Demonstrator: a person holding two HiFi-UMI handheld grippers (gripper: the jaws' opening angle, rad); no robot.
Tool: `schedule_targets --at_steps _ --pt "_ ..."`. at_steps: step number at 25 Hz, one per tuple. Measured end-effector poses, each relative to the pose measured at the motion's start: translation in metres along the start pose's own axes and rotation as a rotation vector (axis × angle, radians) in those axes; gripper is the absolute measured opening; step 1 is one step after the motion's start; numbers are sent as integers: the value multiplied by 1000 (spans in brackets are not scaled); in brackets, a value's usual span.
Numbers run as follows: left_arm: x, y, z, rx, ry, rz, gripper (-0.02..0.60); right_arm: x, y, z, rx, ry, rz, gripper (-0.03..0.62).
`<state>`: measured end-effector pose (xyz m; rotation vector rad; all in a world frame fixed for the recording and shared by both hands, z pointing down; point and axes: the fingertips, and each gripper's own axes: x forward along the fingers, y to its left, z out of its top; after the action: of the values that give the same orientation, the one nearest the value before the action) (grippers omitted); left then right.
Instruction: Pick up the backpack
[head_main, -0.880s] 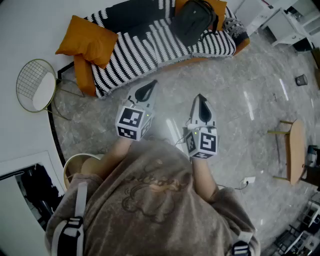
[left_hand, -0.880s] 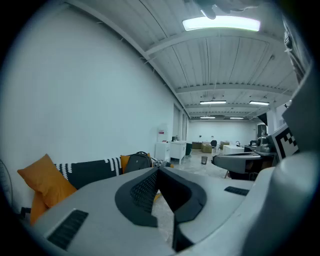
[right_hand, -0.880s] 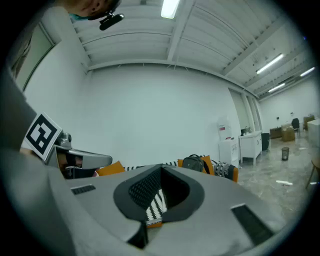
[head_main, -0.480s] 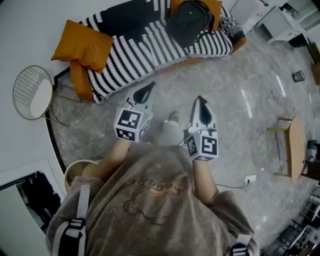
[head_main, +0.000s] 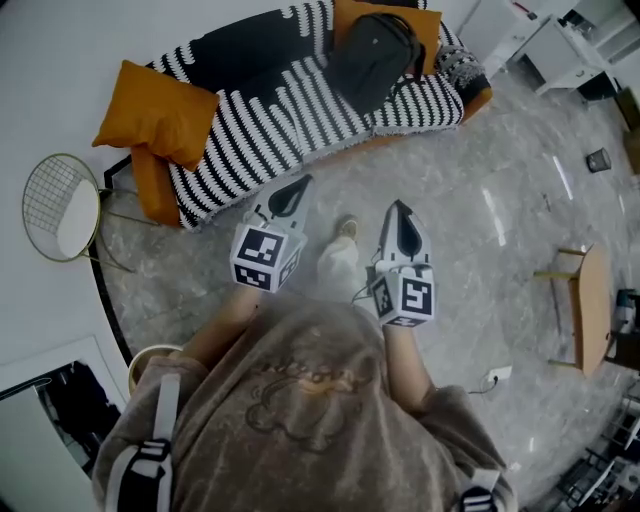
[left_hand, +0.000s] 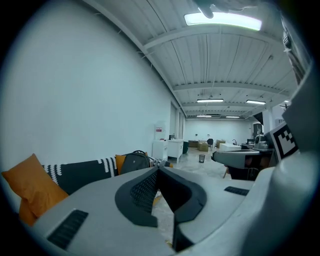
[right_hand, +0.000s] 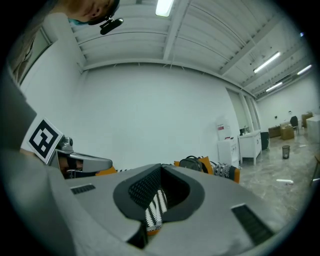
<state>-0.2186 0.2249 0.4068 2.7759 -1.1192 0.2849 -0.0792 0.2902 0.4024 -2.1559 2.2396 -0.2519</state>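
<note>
Nearest, both tools are held side by side in front of the person's chest. The left gripper (head_main: 292, 193) is seen with its jaws pressed together and nothing between them. The right gripper (head_main: 402, 216) is likewise closed and empty. Both are carried roughly level over the grey marble floor (head_main: 480, 200), with one foot (head_main: 346, 229) stepped out between them. Beyond the floor stands the black-and-white striped sofa (head_main: 250, 110), with an orange cushion (head_main: 155, 100) at its left end. The backpack (head_main: 374, 44), dark and upright, is propped against a second orange cushion (head_main: 350, 14) near the sofa's right end, well apart from both grippers. It shows small beyond the closed tips in each gripper view.

The step in hand is judged to be the approach, with the pickup itself not yet begun. It would be done well if the gap is closed first and the jaws are opened only once the bag is near. The top carry handle, seen as a loop at the bag's upper edge, is judged the best hold, since a soft panel would probably bunch or slip. The right gripper appears the better lined up with the bag. The lift is best taken straight up, so that the sofa's fabric is not dragged along.
</note>
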Motion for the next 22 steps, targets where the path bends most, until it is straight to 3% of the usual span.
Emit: schedule_targets --at_steps 11,22 --pt "104 38 30 -3 13 3 0 105 -53 18 20 7 26 0" --pt "230 57 76 -5 12 23 0 210 -135 47 45 37 81 0"
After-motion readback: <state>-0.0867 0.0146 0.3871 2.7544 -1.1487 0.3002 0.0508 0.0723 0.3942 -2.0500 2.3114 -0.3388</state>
